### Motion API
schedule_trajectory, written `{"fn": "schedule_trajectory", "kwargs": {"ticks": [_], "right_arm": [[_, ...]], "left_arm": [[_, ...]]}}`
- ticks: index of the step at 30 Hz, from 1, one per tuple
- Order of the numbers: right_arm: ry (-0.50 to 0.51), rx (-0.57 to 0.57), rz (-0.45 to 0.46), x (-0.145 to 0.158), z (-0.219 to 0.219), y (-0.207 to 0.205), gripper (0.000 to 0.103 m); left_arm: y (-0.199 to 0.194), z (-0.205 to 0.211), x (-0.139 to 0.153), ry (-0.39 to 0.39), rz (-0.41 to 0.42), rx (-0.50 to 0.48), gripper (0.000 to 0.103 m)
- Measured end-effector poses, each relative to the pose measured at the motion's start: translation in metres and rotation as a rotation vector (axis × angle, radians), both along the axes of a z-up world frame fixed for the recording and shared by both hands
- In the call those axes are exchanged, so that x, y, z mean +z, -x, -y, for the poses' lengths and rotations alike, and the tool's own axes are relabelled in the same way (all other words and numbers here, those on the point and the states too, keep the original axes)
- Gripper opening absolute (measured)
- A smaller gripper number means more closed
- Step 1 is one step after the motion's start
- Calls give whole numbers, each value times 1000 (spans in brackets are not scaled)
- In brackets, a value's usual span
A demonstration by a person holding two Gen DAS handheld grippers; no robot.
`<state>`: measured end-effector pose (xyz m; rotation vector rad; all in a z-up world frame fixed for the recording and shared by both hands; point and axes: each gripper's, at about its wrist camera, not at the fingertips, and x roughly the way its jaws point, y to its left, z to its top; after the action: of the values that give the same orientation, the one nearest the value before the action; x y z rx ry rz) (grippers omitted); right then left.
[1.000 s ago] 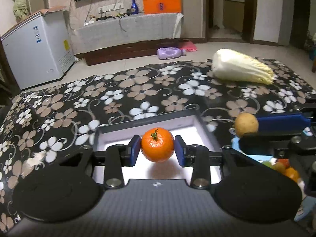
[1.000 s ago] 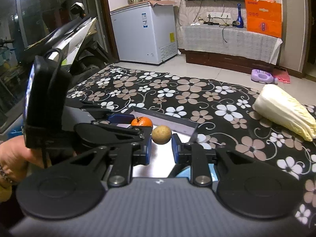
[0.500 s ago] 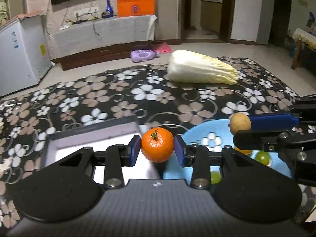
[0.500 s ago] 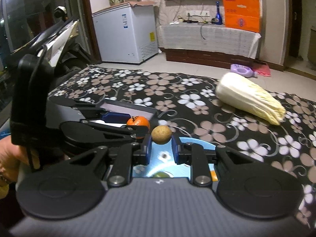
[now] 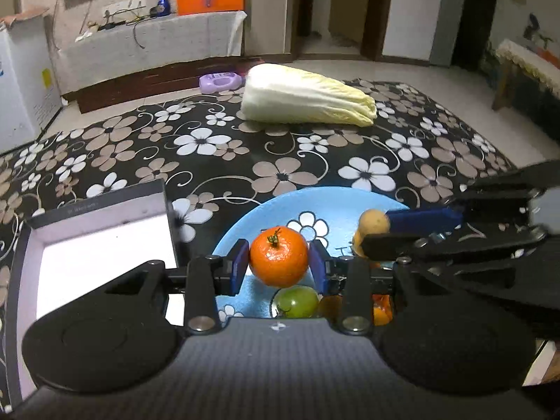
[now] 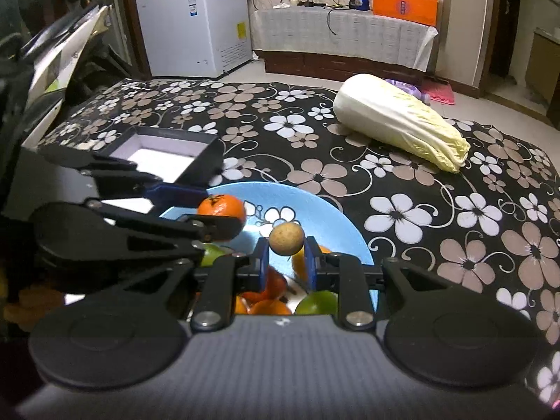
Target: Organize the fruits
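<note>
My left gripper [image 5: 279,266] is shut on an orange tangerine [image 5: 279,257] and holds it above the blue flowered plate [image 5: 336,206]. My right gripper [image 6: 286,262] is shut on a small tan round fruit [image 6: 286,238] over the same plate [image 6: 308,203]. The plate holds green fruits [image 5: 295,301] and several orange ones [image 6: 271,306]. The left gripper with its tangerine [image 6: 221,208] shows at the left of the right wrist view. The right gripper with its tan fruit [image 5: 374,222] shows at the right of the left wrist view.
An open white box with dark walls [image 5: 105,245] stands left of the plate on the floral tablecloth [image 5: 280,175]. A napa cabbage [image 5: 304,96] lies at the far side. A white freezer [image 6: 196,24] and a covered bench [image 6: 343,38] stand beyond the table.
Both grippers have moved right, from over the white box to over the blue plate, each still holding its fruit.
</note>
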<state>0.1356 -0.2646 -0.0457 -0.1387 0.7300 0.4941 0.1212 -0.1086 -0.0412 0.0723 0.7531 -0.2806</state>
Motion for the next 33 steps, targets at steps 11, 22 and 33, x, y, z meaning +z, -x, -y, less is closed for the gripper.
{"fn": "schedule_trajectory", "kwargs": {"ticks": [11, 22, 33], "right_arm": [[-6, -42, 5, 2, 4, 10, 32], [-128, -244, 69, 25, 35, 86, 51], [-133, -271, 45, 15, 32, 123, 51]], "left_arm": [[41, -3, 14, -39, 56, 73, 81], [136, 18, 28, -114, 141, 77, 103], [183, 33, 20, -92, 79, 56, 103]]}}
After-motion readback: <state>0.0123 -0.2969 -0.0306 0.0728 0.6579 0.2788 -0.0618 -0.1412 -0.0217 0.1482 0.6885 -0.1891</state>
